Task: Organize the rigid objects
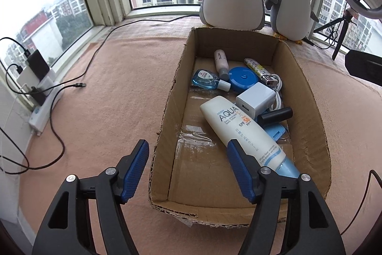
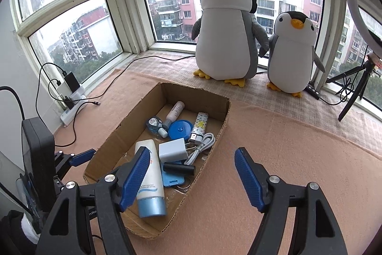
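Cardboard box [image 1: 172, 106] on the pink blanket [image 1: 107, 87], already holding sunscreen tube [image 1: 241, 126], white charger [image 1: 255, 102], black cylinder [image 1: 274, 115], blue round case [image 1: 242, 78], patterned lighter [image 1: 259, 71] and small bottle [image 1: 220, 60]. Left gripper [image 1: 188, 154] spread wide, empty, above the box's near left wall.

From the right wrist: same box [image 2: 214, 102], same clutter; right gripper [image 2: 191, 161] wide apart, empty, over the box's right edge. Nothing loose visible on the blanket. Probably the closing stage: next either backing off or tidying the contents, needing a lowering onto one item.
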